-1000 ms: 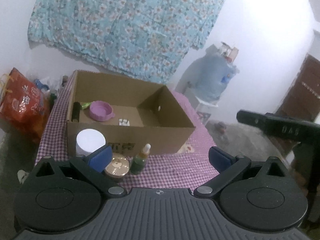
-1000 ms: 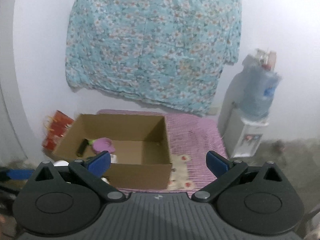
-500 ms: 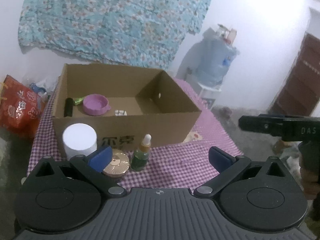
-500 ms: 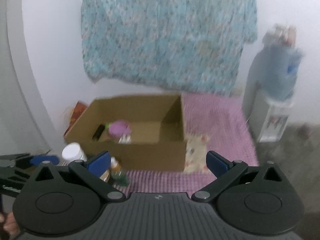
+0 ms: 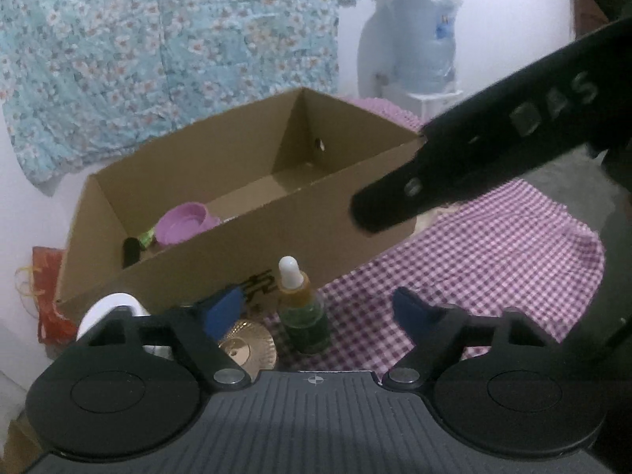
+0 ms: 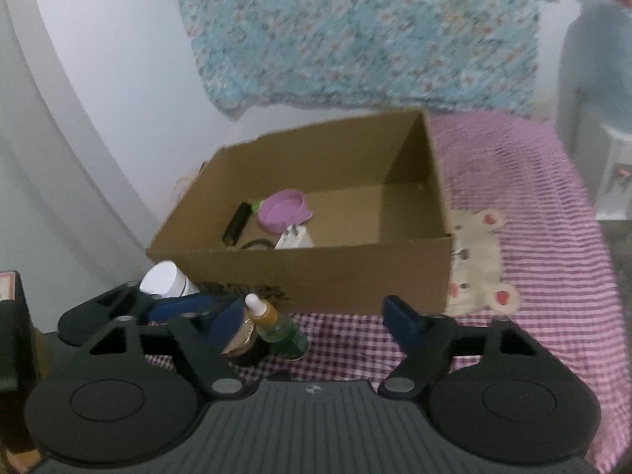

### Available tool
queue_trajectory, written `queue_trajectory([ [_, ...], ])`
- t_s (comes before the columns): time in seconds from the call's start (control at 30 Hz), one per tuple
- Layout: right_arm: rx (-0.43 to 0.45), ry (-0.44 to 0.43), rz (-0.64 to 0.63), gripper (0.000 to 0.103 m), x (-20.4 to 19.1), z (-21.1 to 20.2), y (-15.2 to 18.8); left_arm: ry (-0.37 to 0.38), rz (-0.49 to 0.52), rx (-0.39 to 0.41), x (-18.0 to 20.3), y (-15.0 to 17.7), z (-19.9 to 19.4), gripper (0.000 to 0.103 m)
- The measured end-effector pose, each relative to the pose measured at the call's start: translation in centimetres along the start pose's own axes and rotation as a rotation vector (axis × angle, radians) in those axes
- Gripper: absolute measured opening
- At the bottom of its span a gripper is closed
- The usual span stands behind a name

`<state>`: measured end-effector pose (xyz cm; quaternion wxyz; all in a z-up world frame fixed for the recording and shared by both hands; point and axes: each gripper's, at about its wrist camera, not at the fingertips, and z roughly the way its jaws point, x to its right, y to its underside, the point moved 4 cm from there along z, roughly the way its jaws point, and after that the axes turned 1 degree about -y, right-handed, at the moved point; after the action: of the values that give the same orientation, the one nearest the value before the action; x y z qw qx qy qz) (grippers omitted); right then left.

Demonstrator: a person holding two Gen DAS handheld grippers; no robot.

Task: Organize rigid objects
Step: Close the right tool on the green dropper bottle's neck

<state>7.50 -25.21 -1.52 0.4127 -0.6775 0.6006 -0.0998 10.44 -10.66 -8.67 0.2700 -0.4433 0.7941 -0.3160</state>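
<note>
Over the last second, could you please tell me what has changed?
Both open grippers moved down and closer to the dropper bottle in front of the cardboard box; the left gripper now straddles it, the right gripper nearby. Nothing grasped. The items on the table stayed put.

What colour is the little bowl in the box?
Purple bowl, clearest in the right wrist view.

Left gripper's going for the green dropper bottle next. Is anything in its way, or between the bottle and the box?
Nothing visible blocks the open left gripper from the dropper bottle; the gold-lidded jar sits close on its left. To reach inside the cardboard box, the bottle must clear the front wall.
</note>
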Motion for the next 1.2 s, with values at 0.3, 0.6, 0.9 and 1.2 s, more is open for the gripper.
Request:
queue_trajectory([
  [0.3, -0.087, -0.105, -0.066, 0.054, -1.4, 4.5, -0.3, 0.015, -0.019, -0.028, -0.9, 0.1, 1.6, 0.057],
  [0.6, -0.138, -0.173, -0.116, 0.03, -2.5, 6.5, -0.5, 0.031, -0.031, -0.043, -0.7, 0.3, 2.8, 0.042],
  [0.9, -0.146, -0.18, -0.124, 0.023, -2.3, 7.3, -0.4, 0.021, -0.057, -0.044, -1.1, 0.3, 3.2, 0.032],
  [1.2, -0.13, -0.167, -0.136, 0.022, -2.7, 6.1, -0.9, 0.023, -0.061, -0.007, -0.9, -0.2, 1.5, 0.031],
])
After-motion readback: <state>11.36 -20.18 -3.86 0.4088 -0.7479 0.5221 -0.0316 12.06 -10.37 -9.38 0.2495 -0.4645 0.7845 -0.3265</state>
